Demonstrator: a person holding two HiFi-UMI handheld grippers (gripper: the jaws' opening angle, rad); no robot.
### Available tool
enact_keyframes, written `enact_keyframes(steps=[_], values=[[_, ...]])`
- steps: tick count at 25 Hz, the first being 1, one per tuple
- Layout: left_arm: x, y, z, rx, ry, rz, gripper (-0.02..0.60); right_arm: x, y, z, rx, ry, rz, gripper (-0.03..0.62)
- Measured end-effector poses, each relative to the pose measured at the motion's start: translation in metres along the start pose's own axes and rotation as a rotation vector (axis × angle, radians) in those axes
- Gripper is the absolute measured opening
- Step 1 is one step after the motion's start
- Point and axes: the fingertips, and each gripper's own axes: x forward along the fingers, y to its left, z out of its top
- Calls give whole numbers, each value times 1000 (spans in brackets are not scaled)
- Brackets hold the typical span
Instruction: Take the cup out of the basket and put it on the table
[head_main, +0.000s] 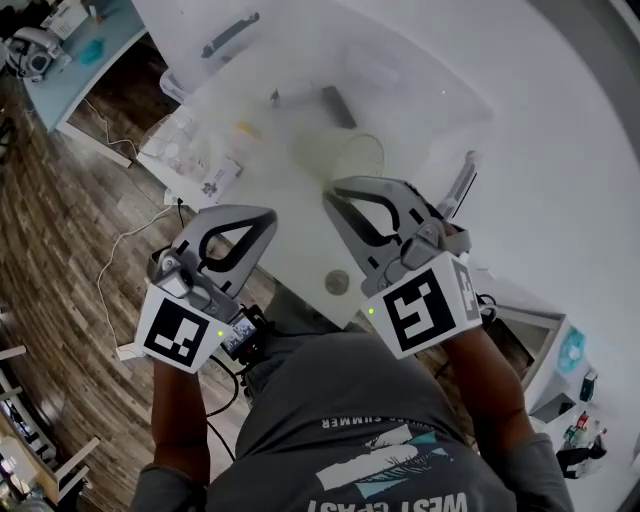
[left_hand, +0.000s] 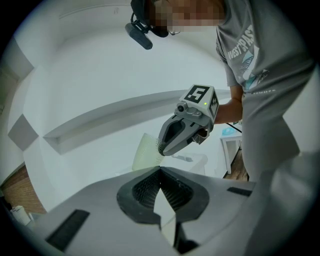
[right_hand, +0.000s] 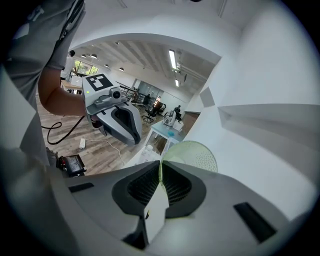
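Where the grey shirt (head_main: 340, 400) fills the bottom of the head view, pale print is seen upside down. "WEST" can be read, the word after it is cut by the frame's lower edge, and a smaller line above appears to end in "SUMMER". Black square markers are carried on the cube of each gripper, but no lettering can be made out on them.

The pale green, dimpled cup (right_hand: 194, 156) is pinched at its rim by the right gripper (right_hand: 161, 168), whose jaws are closed on the thin wall. Much of the cup is hidden behind those jaws in the right gripper view. The left gripper (left_hand: 160, 173) is held beside it with its jaw tips pressed together and nothing between them.

In the head view the cup is seen over the hazy, translucent basket (head_main: 440, 95) on the white table (head_main: 560, 160). The basket's outline is washed out, so it cannot be told whether the cup is clear of its walls. Dark items inside the basket are too blurred to be named.
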Motion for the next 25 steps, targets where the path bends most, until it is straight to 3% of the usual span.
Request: enact_keyframes(steps=[14, 25], values=[[-31, -2, -37, -64, 60, 84, 8, 35, 64, -5, -23, 5, 151, 29], [-52, -3, -66, -121, 95, 129, 8, 72, 117, -33, -35, 62, 275, 29]])
